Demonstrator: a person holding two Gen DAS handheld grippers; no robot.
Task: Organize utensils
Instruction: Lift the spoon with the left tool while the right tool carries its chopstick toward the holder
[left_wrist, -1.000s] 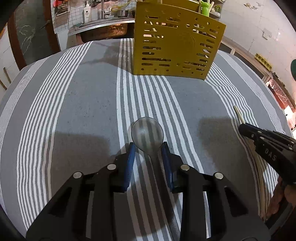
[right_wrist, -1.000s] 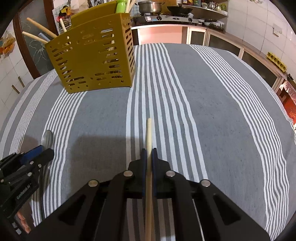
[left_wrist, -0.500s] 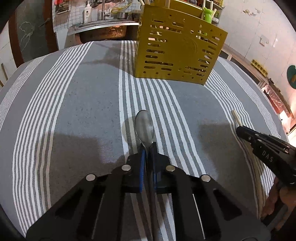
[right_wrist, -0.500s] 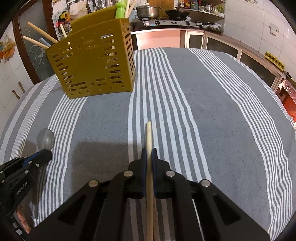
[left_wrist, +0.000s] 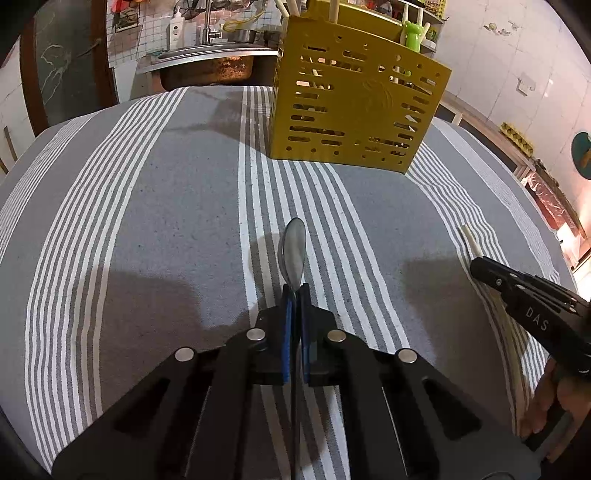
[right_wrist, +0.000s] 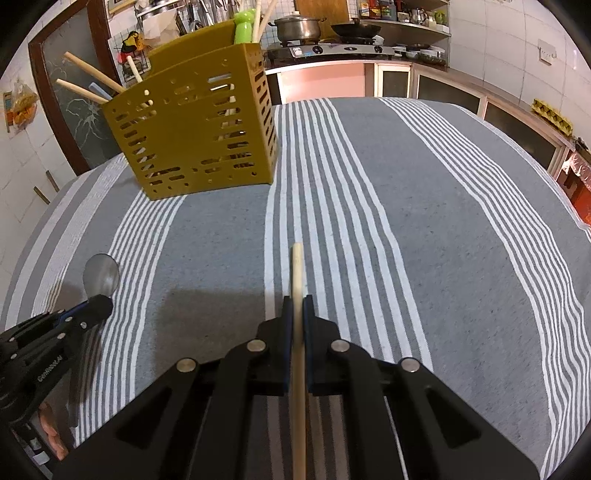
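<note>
The left hand-held gripper is closed on the neck of a metal spoon, its blue pads pressed against the handle from both sides. The spoon's bowl juts forward past the fingertips and is turned partly on edge, and it casts a shadow on the striped tablecloth to its left. Whether the spoon is just above the cloth or grazing it is hard to tell from the left wrist view.

The right hand-held gripper is likewise closed, pinching a pale wooden chopstick that runs straight along its fingers, with the blunt tip sticking out a little beyond them. In the left wrist view the same gripper enters from the right edge, the chopstick's tip showing ahead of it.

A yellow slotted utensil holder stands upright toward the far side of the table, well apart from both grippers. Seen from the right wrist, it sits off to the left, and several wooden sticks lean out of its left end, while a green-handled item and more pale sticks rise at the back. In the right wrist view, the spoon's bowl also appears at the lower left, just ahead of the left gripper.
</note>
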